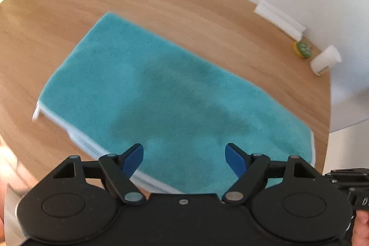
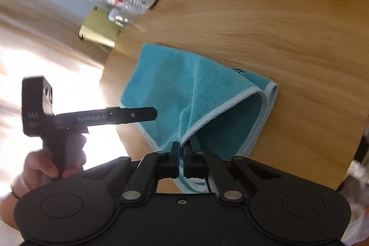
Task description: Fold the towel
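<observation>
one gripper, the right gripper (image 2: 181,149), pinches the towel (image 2: 175,89) hem while the left gripper (image 1: 184,157) hovers spread; that thin, blurred bite may slip mid-fold.

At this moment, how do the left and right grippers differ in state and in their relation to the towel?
The left gripper is open, blue fingers spread wide; the right gripper is shut. The left holds nothing above the teal towel; the right pinches the towel's white-trimmed edge, lifting it off the wooden table. Both are black, hand-held and point at the same towel.
</observation>
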